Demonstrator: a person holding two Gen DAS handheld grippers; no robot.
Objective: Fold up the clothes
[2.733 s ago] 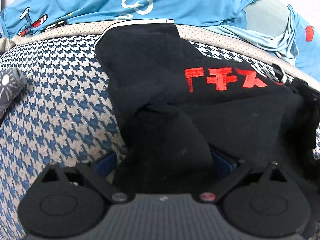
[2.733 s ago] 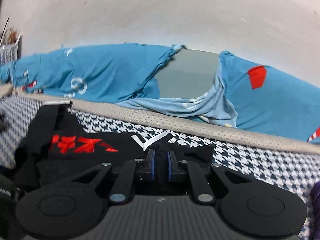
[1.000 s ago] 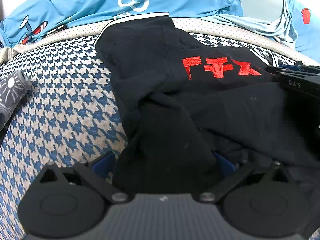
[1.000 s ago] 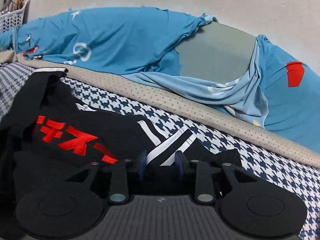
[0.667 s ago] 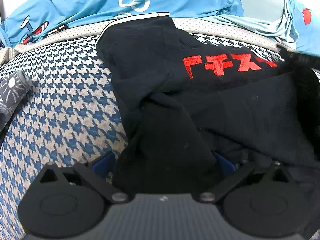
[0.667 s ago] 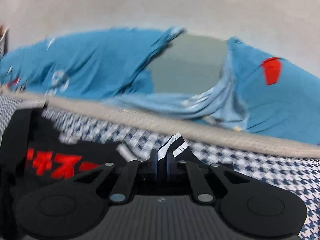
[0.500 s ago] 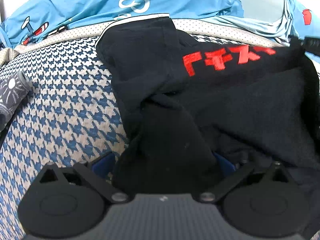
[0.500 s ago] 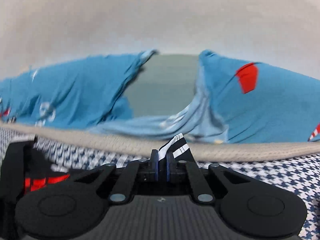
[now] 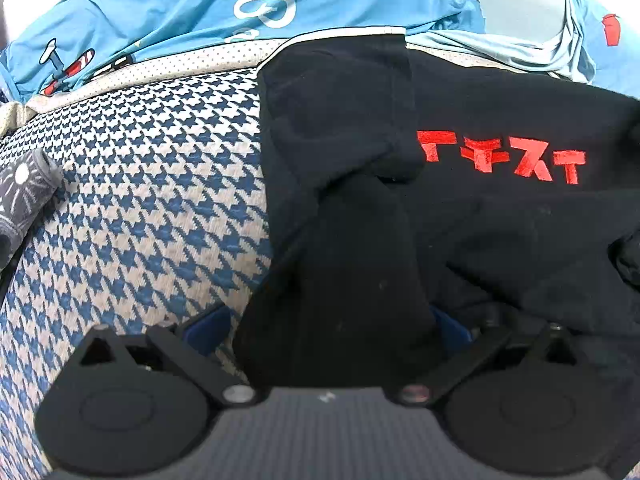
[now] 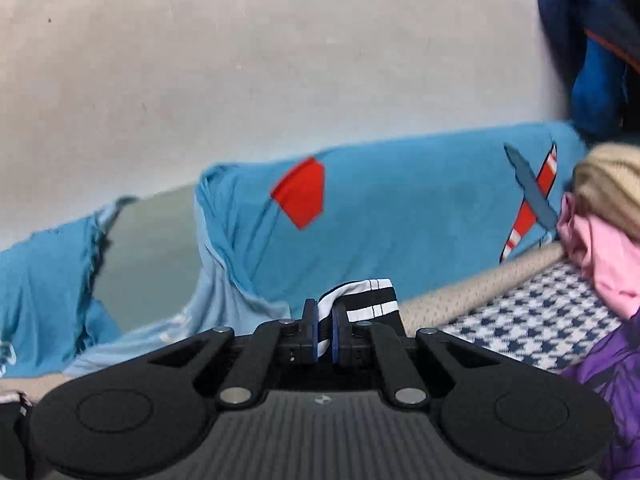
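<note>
Two grippers grip one black cotton T-shirt w/ red block lettering (image 9: 480,208), spread on houndstooth-weave blue/white cushion (image 9: 152,200). L gripper (image 9: 332,320): jaws wide, blue pads flank thick bunched fold. R gripper (image 10: 325,336): jaws nearly closed, pinching striped black/white ribbed hem (image 10: 360,300). Blue printed sheet (image 10: 400,216) lies behind.

A houndstooth bed (image 9: 152,200) bears a black shirt (image 9: 500,220).

Place: home, prob. bedroom or living rm
Surface: houndstooth cover (image 9: 152,200), soft furniture
Backrest: blue printed sheet (image 10: 400,216) draped
Wall: plain white (image 10: 240,60)
Side: clothes pile (image 10: 608,240)
</note>
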